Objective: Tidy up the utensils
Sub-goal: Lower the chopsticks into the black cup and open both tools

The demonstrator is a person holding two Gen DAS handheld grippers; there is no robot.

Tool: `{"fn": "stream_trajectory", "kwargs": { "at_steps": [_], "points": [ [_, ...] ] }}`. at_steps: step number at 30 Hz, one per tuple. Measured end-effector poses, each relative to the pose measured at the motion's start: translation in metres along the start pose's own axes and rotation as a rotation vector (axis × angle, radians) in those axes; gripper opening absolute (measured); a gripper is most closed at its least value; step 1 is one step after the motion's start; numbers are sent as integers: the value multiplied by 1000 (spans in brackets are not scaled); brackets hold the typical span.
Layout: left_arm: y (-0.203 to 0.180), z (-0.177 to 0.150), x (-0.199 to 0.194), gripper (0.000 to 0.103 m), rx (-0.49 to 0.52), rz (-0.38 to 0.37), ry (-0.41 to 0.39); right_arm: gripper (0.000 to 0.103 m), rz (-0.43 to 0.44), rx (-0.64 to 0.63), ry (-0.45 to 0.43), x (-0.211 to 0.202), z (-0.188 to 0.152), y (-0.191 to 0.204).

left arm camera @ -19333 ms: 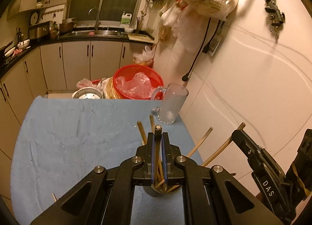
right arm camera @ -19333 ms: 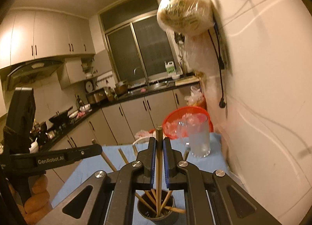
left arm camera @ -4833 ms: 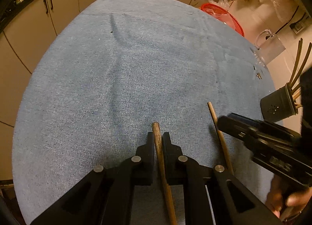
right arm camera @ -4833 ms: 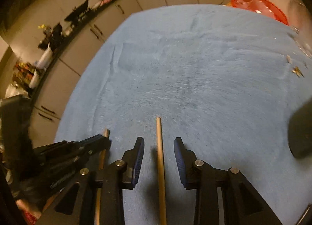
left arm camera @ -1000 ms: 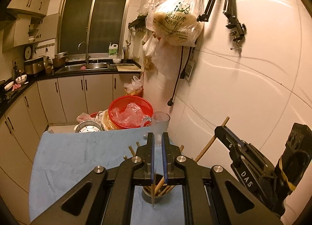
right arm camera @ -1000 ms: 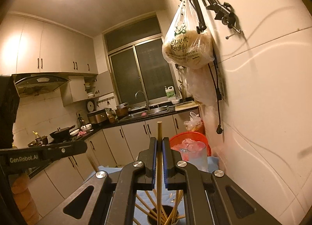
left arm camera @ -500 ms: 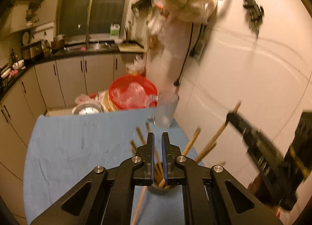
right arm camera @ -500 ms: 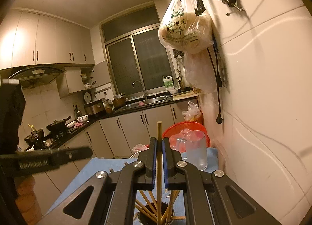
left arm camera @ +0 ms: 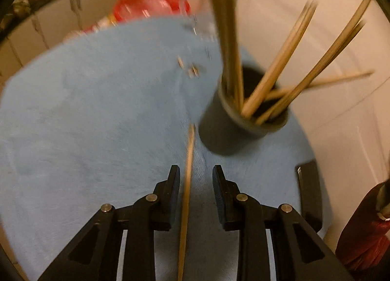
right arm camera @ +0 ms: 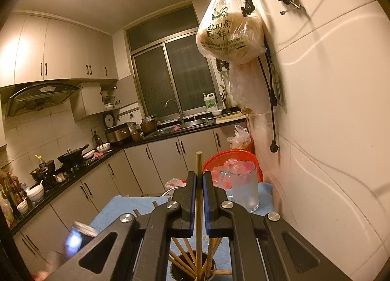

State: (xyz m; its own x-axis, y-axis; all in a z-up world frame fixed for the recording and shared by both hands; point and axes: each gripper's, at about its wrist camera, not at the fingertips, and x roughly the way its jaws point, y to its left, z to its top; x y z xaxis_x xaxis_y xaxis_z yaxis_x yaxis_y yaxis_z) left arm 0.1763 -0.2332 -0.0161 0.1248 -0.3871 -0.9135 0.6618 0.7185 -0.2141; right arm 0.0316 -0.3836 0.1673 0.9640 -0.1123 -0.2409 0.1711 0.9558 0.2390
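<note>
Two wrist-camera views of a kitchen tabletop [left arm camera: 73,115] covered with a blue cloth. In the left view, which is motion-blurred, the left hand-held gripper [left arm camera: 196,178] points steeply down at the cloth; its jaws are opening, and one wooden chopstick [left arm camera: 187,190] runs between them without either pad pressing on it, its far tip ending just beside a dark round utensil holder [left arm camera: 219,125]. The holder stands upright on the cloth near the white wall and carries a fan of chopsticks leaning outward; blur makes an exact count impossible, but at least five show. In the right view, the right hand-held gripper [right arm camera: 199,198] points nearly level, its blue-lined jaws pressed together on a second single chopstick [right arm camera: 199,178], held upright with its lower end reaching down into the same holder [right arm camera: 185,268] among the others. Beyond stand one frosted glass mug [right arm camera: 243,188] and one red basket [right arm camera: 231,159]. One plastic bag [right arm camera: 230,32] hangs on the wall.
</note>
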Motion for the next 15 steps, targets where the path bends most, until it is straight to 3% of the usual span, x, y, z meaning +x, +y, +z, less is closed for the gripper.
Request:
{"fn": "stream_trajectory", "kwargs": {
  "at_steps": [2, 4, 9, 11, 12, 15],
  "points": [
    [0, 1, 19, 28, 4, 33, 29, 6, 1, -1, 3, 0, -1, 0],
    [0, 4, 31, 28, -2, 9, 49, 6, -2, -5, 6, 2, -2, 0],
    [-4, 16, 47, 28, -8, 27, 43, 6, 1, 0, 17, 7, -3, -2],
    [-6, 20, 50, 20, -19, 45, 20, 6, 3, 4, 19, 8, -4, -2],
    [-7, 21, 51, 8, -31, 60, 12, 6, 2, 5, 20, 8, -4, -2],
    [-5, 19, 49, 7, -73, 83, -27, 6, 3, 3, 26, 10, -5, -3]
  ]
}}
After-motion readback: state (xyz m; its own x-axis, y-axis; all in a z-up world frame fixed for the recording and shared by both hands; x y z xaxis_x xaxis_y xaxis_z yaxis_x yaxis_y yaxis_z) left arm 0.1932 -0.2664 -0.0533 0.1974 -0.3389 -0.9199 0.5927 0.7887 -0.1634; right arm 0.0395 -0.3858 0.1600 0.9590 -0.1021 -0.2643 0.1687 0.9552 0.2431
